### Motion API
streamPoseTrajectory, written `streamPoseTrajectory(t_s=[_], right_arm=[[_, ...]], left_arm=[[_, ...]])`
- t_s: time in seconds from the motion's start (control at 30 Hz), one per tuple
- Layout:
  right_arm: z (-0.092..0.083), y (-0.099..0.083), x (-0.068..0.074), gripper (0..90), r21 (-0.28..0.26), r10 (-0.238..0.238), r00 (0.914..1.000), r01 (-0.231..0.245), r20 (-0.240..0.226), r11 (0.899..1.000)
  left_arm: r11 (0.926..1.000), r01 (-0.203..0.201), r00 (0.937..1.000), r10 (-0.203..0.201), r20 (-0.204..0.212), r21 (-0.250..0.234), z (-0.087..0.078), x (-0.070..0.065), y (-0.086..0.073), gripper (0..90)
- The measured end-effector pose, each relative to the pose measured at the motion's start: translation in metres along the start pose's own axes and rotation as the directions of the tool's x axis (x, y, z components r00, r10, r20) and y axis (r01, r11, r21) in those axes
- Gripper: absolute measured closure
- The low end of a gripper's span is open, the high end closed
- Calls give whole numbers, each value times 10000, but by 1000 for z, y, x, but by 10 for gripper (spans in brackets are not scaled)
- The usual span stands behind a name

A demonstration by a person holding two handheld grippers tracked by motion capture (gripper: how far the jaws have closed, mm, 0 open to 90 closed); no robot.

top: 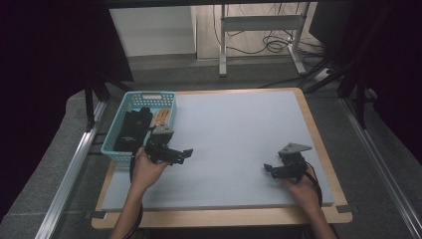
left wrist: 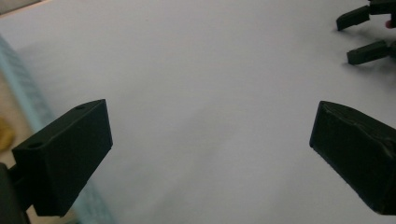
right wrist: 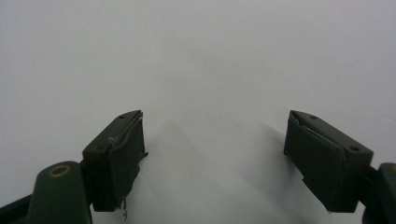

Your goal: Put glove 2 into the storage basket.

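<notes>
Right black two-jaw gripper [top: 268, 170] is held low over the pale grey foam-topped worktop [top: 239, 129], jaws spread, nothing between. Left black two-jaw gripper [top: 185, 154] likewise spread and unloaded, just beside the light-blue plastic mesh basket [top: 115, 135]; its dark and orange-tan contents cannot be made out.

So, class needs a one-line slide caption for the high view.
Two open hand-held tools, left and right, hover over a grey mat beside a blue basket.
</notes>
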State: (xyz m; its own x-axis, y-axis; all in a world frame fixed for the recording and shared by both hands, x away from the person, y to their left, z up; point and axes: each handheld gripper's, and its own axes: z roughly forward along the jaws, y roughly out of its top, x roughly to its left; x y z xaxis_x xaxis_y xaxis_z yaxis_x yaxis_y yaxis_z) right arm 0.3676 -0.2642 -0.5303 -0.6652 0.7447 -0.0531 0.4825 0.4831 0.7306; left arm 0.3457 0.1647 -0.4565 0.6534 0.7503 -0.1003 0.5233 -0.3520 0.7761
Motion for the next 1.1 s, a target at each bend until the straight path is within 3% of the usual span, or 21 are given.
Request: streamPoseTrajectory(t_s=[0.53, 0.9, 1.1], right_arm=[[0, 0, 0, 199, 0, 2, 10000, -2, 0, 10000], [0, 0, 0, 199, -4, 3, 10000, -3, -1, 10000], [0, 0, 0, 199, -4, 1, 10000, -1, 0, 10000]], left_arm=[[9977, -671, 9950, 665, 750, 61, 37, -36, -20, 0], [9951, -969, 9871, 934, 1301, 209, 64, -50, -40, 0], [9931, -1056, 9873, 986, 1249, 508, 72, -54, -48, 0]])
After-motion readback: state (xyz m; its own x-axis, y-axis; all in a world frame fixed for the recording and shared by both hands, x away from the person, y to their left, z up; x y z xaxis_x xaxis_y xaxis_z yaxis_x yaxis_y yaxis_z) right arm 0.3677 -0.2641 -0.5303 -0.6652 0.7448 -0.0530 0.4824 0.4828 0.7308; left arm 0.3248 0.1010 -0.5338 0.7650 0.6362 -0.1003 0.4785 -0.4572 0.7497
